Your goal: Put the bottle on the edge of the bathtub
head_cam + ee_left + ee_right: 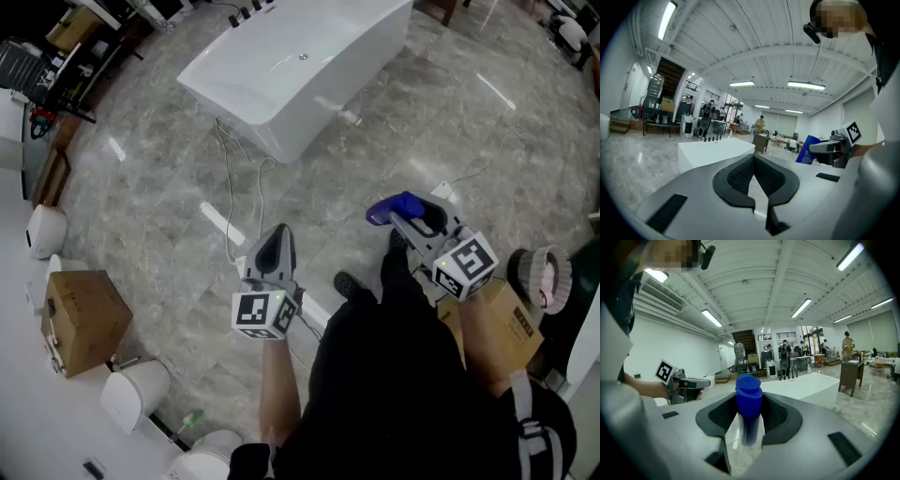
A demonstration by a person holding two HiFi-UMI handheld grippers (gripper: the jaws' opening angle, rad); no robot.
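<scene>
Right tongs [751, 420] are clenched on the blue plastic bottle [748, 394], which stands upright between the pads, cap uppermost. Left tongs [753, 159] are closed and empty. The white freestanding bathtub [323, 108] lies ahead and to the left of the bottle, well apart, its near corner facing the person. Grey marble floor [169, 187] between is open, apart from a thin white cable [228, 192] trailing from the tub. Judgement: the approach is unobstructed, and the flat rim is still far off.

Bright overhead striplights [801, 308], fisheye-warped edges
</scene>
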